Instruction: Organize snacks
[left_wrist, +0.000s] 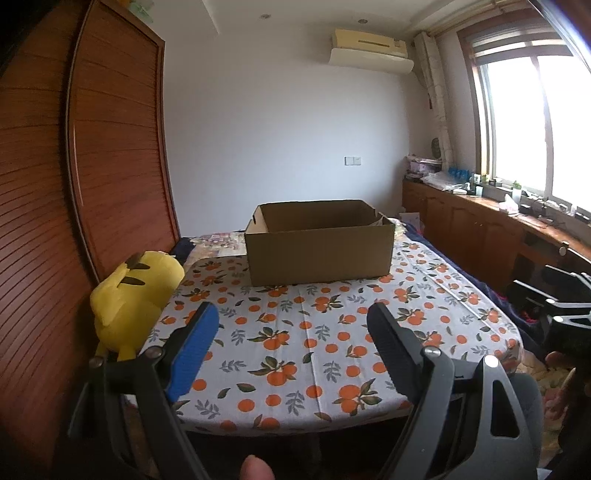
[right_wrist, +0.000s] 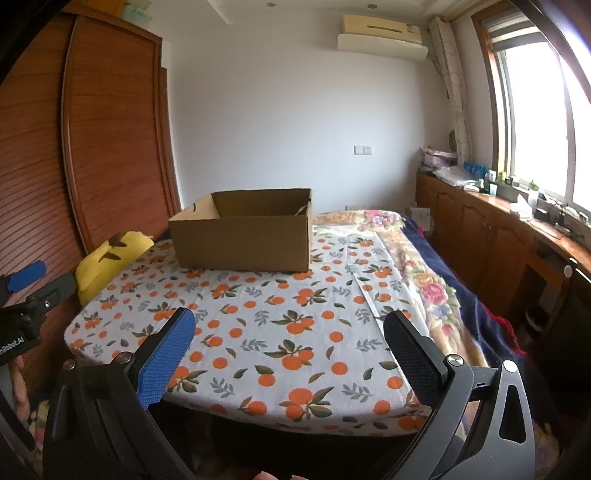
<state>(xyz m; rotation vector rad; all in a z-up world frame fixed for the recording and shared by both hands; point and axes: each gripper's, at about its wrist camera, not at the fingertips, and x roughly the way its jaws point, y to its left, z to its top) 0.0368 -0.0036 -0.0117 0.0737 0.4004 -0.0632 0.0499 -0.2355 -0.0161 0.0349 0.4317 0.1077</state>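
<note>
An open brown cardboard box (left_wrist: 319, 251) (right_wrist: 242, 238) stands at the far side of a table under a white cloth printed with oranges (left_wrist: 295, 332) (right_wrist: 277, 325). Only the inner walls of the box show, and something pale peeks over its far right corner. No snacks are visible on the cloth. My left gripper (left_wrist: 293, 314) hovers over the near edge of the table, jaws wide apart and empty. My right gripper (right_wrist: 290, 321) hangs likewise near the front edge, open with nothing between its fingers. Each gripper shows at the edge of the other's view.
A yellow plush toy (left_wrist: 133, 299) (right_wrist: 107, 262) lies at the table's left edge against a wooden louvred wardrobe (left_wrist: 110, 147). Right of the table is a bed with a floral blanket (right_wrist: 424, 280), then low wooden cabinets (right_wrist: 480, 229) under a window. A fingertip (left_wrist: 256, 470) shows at the bottom.
</note>
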